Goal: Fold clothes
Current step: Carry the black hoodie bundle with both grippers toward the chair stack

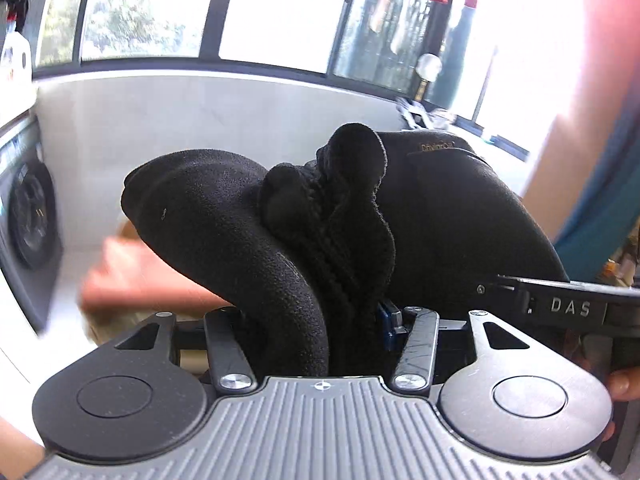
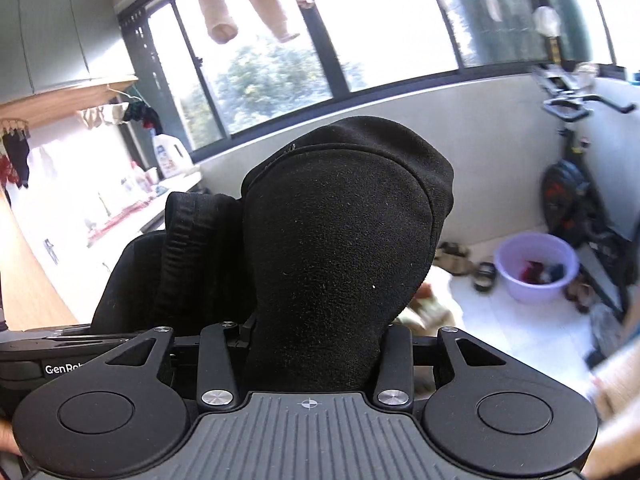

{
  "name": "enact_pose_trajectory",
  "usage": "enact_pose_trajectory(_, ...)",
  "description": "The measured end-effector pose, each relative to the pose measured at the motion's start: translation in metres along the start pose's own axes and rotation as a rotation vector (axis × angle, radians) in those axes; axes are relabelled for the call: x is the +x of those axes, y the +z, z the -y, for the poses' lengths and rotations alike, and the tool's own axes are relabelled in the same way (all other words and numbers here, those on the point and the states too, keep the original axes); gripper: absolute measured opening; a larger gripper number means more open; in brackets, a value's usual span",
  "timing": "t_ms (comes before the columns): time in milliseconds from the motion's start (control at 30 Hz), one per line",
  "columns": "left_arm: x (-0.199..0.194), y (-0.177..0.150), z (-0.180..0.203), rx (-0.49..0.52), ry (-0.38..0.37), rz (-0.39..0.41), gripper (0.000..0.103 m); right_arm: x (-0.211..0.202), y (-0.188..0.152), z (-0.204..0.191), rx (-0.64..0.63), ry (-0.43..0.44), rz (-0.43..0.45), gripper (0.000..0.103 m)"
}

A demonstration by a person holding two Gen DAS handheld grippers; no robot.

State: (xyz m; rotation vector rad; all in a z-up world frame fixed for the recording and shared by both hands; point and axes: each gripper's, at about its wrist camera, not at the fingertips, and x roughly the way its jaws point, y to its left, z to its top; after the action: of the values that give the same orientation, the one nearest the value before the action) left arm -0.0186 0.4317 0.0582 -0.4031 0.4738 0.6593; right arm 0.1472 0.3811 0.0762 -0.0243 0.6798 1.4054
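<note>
Black fleece garment (image 1: 224,216) bunched up, L gripper (image 1: 352,320) & R gripper (image 2: 316,332) fingers both clamped on it

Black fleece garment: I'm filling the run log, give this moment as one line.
stage: lifted | left gripper: shut on black fleece garment | right gripper: shut on same garment | fold: not yet visible

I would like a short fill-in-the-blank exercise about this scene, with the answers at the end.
1. The garment bunched in the left gripper is ____ in colour.
2. The plastic basin on the floor is ____.
3. The machine at the left edge of the left wrist view is a ____ machine.
4. Both grippers' jaws are ____ on fabric.

Answers: black; purple; washing; shut
</note>
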Motion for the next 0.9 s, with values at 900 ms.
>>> enact_pose_trajectory(900, 0.229, 0.123, -0.195, -0.264, 0.203, -0.412, 0.054, 0.402, 0.162, 0.081, 0.164, 0.172, -0.511, 0.037)
